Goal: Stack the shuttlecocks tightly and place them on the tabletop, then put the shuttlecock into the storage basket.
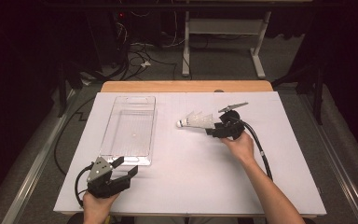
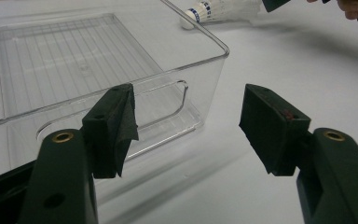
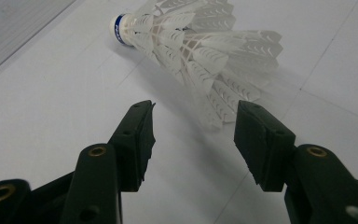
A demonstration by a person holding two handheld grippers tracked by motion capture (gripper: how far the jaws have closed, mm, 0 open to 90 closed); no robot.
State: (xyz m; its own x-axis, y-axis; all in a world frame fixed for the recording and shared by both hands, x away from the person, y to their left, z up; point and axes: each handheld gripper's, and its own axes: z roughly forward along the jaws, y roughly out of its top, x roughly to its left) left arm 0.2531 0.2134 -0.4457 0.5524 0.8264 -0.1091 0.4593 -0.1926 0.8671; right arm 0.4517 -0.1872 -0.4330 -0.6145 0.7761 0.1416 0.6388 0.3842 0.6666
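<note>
A white feathered shuttlecock [image 1: 195, 122] lies on its side on the white table top, its blue-banded cork pointing left. My right gripper [image 1: 210, 128] stands open just right of it. In the right gripper view the shuttlecock [image 3: 200, 51] has its skirt rim reaching the gap at the right gripper's [image 3: 193, 109] tips, with neither pad touching it. My left gripper [image 1: 127, 166] rests open at the near left, holding nothing. In the left gripper view the left gripper [image 2: 186, 98] faces the near corner of a clear plastic bin [image 2: 168, 79], with the shuttlecock [image 2: 214, 10] far behind.
The empty clear bin [image 1: 129, 128] lies lengthwise left of centre on the white table top [image 1: 191, 177]. A wooden edge [image 1: 186, 87] borders the far side. Beyond it, a white desk frame [image 1: 258, 51] and cables lie on the dark floor.
</note>
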